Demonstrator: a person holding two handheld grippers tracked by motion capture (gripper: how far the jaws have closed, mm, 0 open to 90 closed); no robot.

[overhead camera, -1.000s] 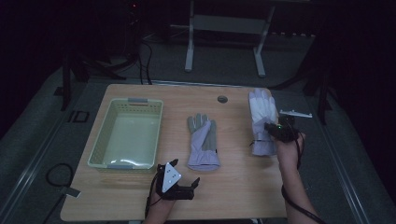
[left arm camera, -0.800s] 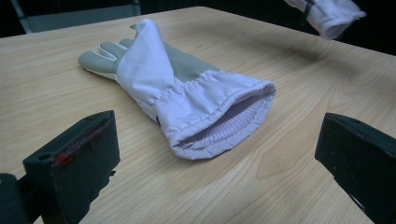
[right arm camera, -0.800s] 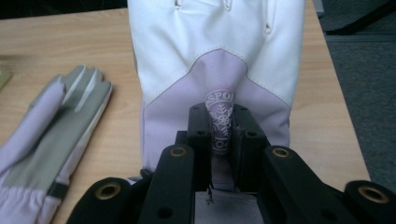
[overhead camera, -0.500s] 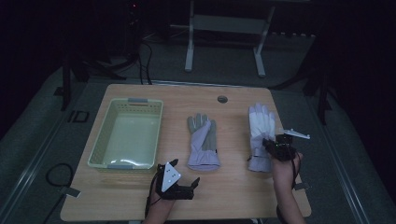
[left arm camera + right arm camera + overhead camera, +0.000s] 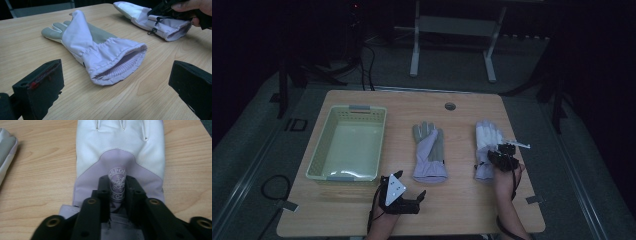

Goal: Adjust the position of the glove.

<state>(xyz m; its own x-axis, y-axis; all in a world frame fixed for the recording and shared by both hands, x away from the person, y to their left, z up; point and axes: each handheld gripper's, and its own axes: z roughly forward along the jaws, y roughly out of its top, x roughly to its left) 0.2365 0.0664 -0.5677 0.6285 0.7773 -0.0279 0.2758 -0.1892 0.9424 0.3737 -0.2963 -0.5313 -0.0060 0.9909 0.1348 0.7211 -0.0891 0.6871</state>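
Two lilac and white winter gloves lie on the wooden table. The middle glove (image 5: 430,150) lies flat, its open cuff (image 5: 117,67) facing my left gripper (image 5: 417,202), which rests open near the front edge with nothing between its jaws (image 5: 115,85). The right glove (image 5: 486,137) lies back up, fingers pointing away from me. My right gripper (image 5: 493,156) is at that glove's wrist, shut on a pinched fold of lilac fabric carrying a round snowflake logo (image 5: 117,185). In the left gripper view the right glove (image 5: 150,17) lies beyond, under the other hand.
A pale green plastic basket (image 5: 319,160) stands empty at the table's left. A small round grommet (image 5: 450,106) sits near the far edge. The right glove lies close to the table's right edge. A metal stand (image 5: 452,25) is on the floor behind the table.
My right gripper has pulled the right glove toward the front of the table, away from the far edge. The left gripper and the middle glove have stayed put.
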